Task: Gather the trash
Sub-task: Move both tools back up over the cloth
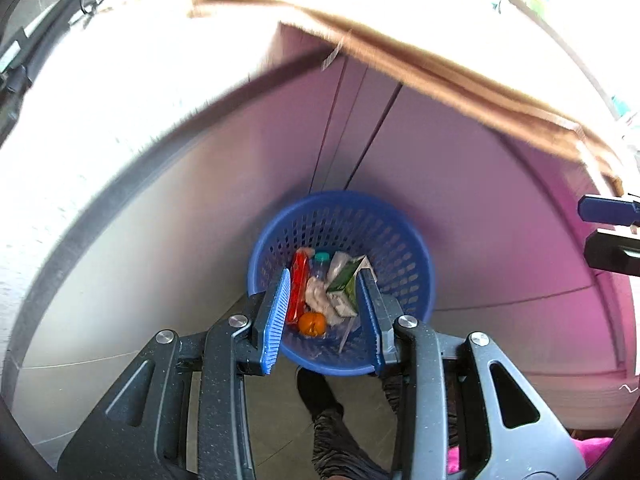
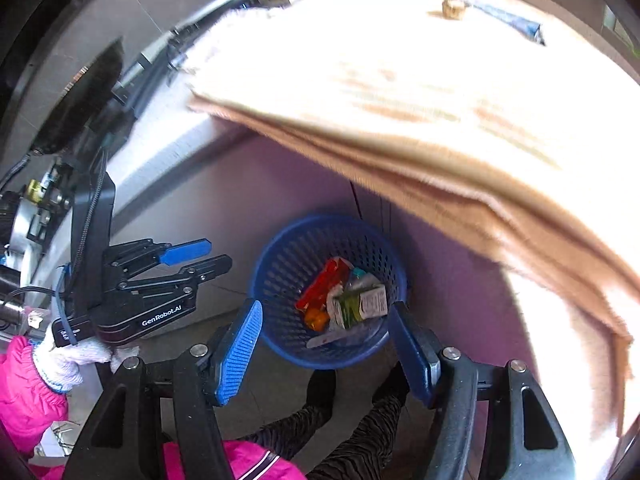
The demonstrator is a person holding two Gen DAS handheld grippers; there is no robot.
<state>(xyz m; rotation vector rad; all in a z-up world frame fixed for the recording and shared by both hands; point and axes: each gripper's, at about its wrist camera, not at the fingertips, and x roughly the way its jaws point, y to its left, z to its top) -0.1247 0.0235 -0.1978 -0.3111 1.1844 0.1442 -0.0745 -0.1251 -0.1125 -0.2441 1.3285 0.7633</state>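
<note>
A blue plastic basket (image 1: 404,248) (image 2: 280,264) stands on the floor below the table. In it lie a red packet (image 1: 300,284) (image 2: 322,284), a green carton (image 1: 348,284) (image 2: 360,304), a teal-capped bottle (image 1: 321,258), crumpled tissue (image 1: 316,298) and an orange piece (image 1: 312,324) (image 2: 316,318). My left gripper (image 1: 324,274) (image 2: 218,254) hangs well above the basket, open, nothing between its blue pads. My right gripper (image 2: 325,306) (image 1: 584,228) is also above it, open wider and empty. On the tablecloth lie a small crumpled wad (image 2: 454,6) and a blue wrapper (image 2: 508,20).
A beige cloth (image 2: 400,92) (image 1: 440,68) overhangs the table edge above the basket. Pale panels (image 1: 460,200) rise behind the basket. The person's dark shoes (image 2: 320,388) stand right in front of it. A gloved hand (image 2: 68,356) with a pink sleeve holds the left gripper. Cables and gear (image 2: 36,200) crowd the left.
</note>
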